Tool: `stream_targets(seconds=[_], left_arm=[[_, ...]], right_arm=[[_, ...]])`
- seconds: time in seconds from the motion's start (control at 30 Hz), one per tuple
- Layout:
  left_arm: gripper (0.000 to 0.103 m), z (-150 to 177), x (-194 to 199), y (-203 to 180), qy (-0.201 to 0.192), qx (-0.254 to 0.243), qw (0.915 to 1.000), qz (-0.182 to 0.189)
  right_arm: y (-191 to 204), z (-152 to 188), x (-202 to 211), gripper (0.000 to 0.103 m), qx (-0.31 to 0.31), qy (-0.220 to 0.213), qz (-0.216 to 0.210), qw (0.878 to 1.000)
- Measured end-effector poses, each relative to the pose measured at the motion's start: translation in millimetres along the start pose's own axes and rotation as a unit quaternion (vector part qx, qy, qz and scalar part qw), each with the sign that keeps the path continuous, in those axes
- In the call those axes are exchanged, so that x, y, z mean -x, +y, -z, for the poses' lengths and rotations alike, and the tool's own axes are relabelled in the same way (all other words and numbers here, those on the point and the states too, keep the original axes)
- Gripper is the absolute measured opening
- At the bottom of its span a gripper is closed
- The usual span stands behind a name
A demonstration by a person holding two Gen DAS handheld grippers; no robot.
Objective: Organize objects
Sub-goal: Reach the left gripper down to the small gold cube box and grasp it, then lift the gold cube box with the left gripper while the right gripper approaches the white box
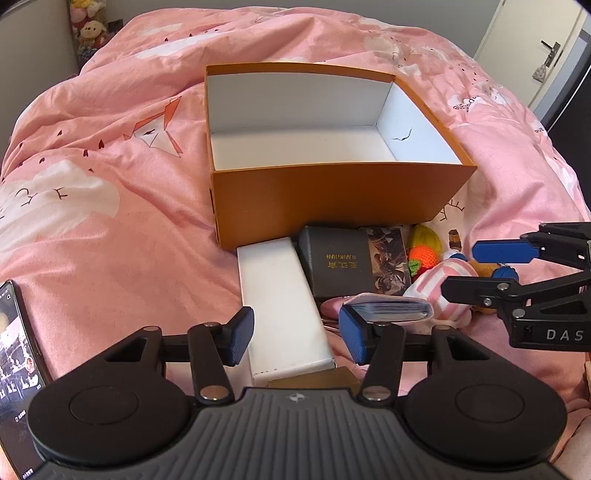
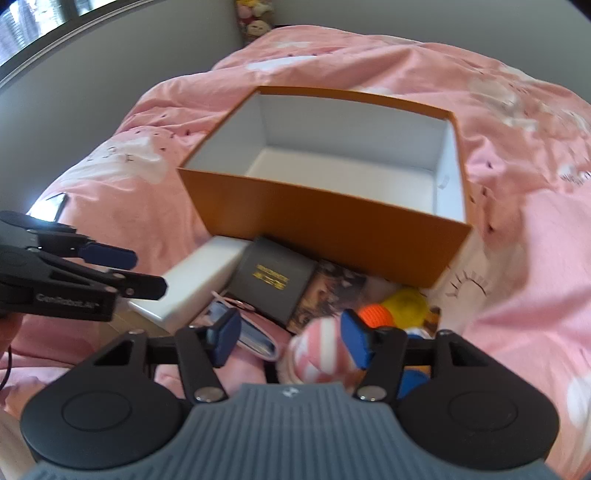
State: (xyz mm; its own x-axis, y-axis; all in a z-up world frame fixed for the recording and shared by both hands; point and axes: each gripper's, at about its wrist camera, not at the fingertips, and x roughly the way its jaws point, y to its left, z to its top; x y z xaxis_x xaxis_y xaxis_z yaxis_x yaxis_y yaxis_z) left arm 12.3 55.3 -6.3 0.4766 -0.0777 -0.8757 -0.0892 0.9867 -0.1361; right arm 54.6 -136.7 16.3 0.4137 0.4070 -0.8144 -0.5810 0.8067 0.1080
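Note:
An open orange box [image 1: 340, 199] with a white, empty inside sits on the pink bed; it also shows in the right wrist view [image 2: 325, 218]. In front of it lie a long white box [image 1: 280, 295], a dark box with gold letters [image 1: 338, 262], a picture card [image 1: 388, 258], a small wallet [image 1: 391, 310], a pink striped plush [image 1: 443, 284] and knitted fruit toys [image 1: 424, 247]. My left gripper [image 1: 297, 338] is open with its fingers astride the white box's near end. My right gripper [image 2: 291, 341] is open just above the pink striped plush [image 2: 317, 354].
A phone [image 1: 16, 354] with a lit screen lies on the duvet at the left. Stuffed toys [image 1: 90, 27] stand at the far wall. A door [image 1: 535, 55] is at the far right. The pink duvet [image 1: 110, 221] is rumpled around the box.

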Motion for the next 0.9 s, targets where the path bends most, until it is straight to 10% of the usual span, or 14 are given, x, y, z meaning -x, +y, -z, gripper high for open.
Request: stream_targets(seconds=[0.9], left_arm=[[0.083, 37, -8, -9, 0.083, 0.005, 0.9960, 0.034]], right_arm=[[37, 1, -20, 0.048, 0.038, 0.045, -0.064, 0.996]])
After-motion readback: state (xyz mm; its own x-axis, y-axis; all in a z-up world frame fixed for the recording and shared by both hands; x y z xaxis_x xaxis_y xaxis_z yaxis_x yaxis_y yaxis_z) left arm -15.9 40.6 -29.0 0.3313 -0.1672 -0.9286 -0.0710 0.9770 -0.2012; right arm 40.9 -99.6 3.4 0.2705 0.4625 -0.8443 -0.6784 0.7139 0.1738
